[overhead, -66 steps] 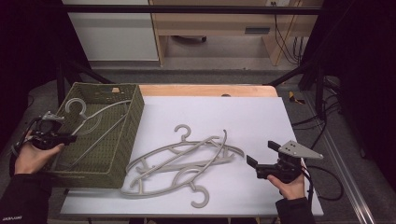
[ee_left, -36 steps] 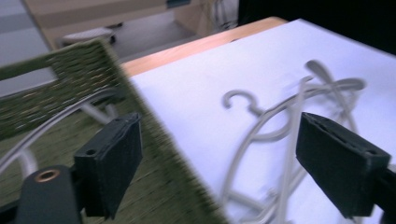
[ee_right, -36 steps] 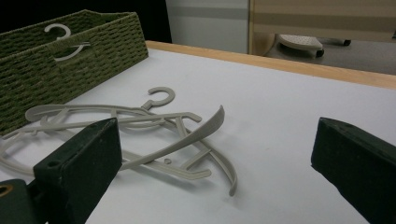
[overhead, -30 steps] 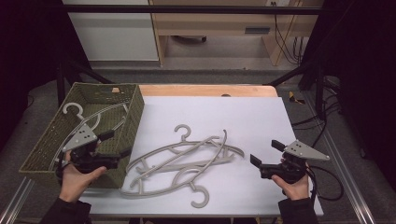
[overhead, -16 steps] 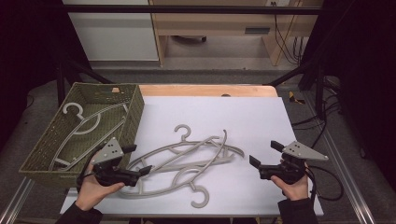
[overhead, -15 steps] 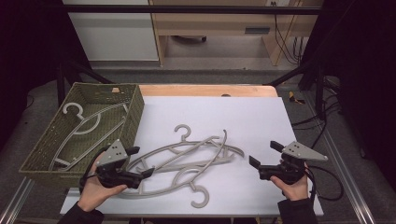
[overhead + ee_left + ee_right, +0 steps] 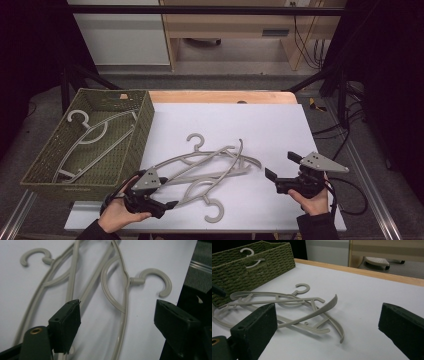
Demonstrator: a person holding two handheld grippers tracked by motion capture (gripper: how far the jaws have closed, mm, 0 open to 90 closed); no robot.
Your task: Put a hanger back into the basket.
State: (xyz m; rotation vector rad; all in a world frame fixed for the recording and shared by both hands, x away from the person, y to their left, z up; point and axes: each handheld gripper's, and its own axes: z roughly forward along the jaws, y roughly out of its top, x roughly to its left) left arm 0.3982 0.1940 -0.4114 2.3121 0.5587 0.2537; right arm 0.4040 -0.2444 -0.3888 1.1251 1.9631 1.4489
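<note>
Several beige plastic hangers lie tangled in the middle of the white table. My left gripper is at their near-left end, low over the table and open. In the left gripper view its jaws straddle one hanger whose hook curls to the right; nothing is clamped. My right gripper is open at the near right, a short way off the pile. The right gripper view looks along the table at the hangers between its wide-set jaws.
An olive woven basket stands at the left edge of the table with hangers lying in it; it sits at the back left in the right gripper view. A wooden strip runs along the table's far edge.
My left gripper has moved from the basket to the near-left end of the hanger pile and now straddles a hanger. The right gripper has hardly moved.
</note>
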